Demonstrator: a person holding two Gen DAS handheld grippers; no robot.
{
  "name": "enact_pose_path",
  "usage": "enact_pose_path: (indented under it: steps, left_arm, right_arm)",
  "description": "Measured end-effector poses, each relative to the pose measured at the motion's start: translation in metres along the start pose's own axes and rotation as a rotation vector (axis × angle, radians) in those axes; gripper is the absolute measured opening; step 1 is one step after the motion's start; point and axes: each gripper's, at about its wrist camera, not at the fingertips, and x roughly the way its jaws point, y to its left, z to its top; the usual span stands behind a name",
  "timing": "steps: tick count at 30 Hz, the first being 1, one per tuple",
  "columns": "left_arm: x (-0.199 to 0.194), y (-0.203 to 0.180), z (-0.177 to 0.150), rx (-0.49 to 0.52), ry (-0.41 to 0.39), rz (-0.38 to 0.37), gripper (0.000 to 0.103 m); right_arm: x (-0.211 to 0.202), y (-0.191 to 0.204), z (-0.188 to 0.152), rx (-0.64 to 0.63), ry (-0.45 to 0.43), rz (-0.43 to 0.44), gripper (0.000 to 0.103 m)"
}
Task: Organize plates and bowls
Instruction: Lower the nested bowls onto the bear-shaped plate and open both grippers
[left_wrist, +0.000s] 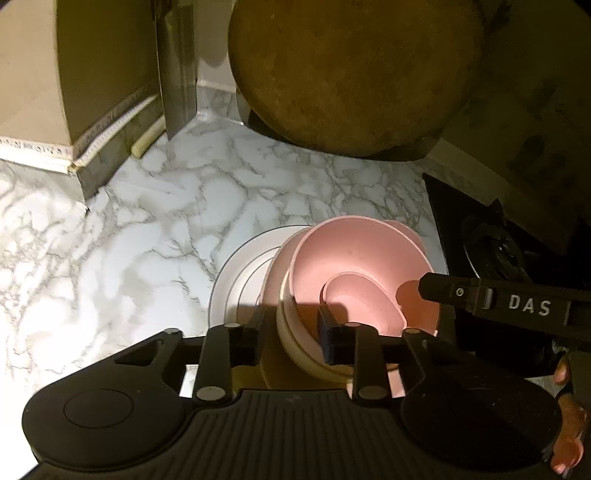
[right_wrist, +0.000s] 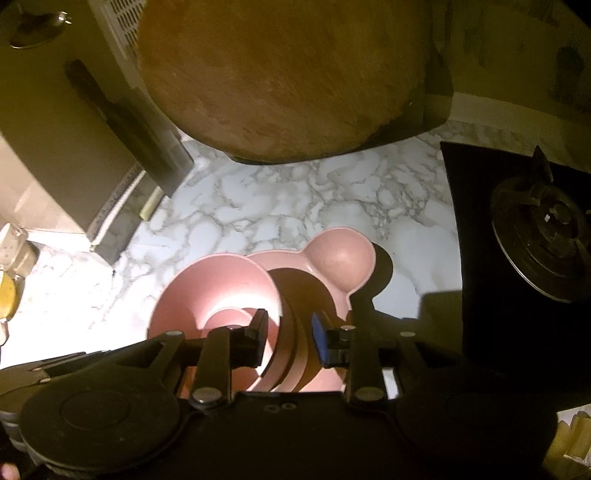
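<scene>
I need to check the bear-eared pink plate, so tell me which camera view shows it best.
The right wrist view: the bear-eared plate shows one round ear and its rim under the pink bowl. The left wrist view shows only a sliver of it behind the bowl.

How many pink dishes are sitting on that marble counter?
3 visible: a large pink bowl, a smaller pink bowl nested inside it, and a bear-eared pink plate partly hidden behind them. Others may be hidden in the stack.
</scene>
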Motion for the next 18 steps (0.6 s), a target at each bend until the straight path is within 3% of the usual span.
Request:
enact_pose_path:
  steps: [4, 9, 18]
  left_arm:
    - [-0.016, 0.001, -0.005, 0.027, -0.043, 0.012, 0.059]
    - [-0.040, 0.001, -0.012, 0.084, -0.109, 0.013, 0.059]
    - [-0.078, 0.007, -0.032, 0.153, -0.203, 0.020, 0.066]
  right_arm:
    - [-0.015, 0.004, -0.007, -0.012, -0.037, 0.017, 0.036]
    - [-0.034, 0.010, -0.019, -0.034, -0.096, 0.034, 0.042]
    - [-0.062, 0.025, -0.047, -0.068, -0.208, 0.056, 0.069]
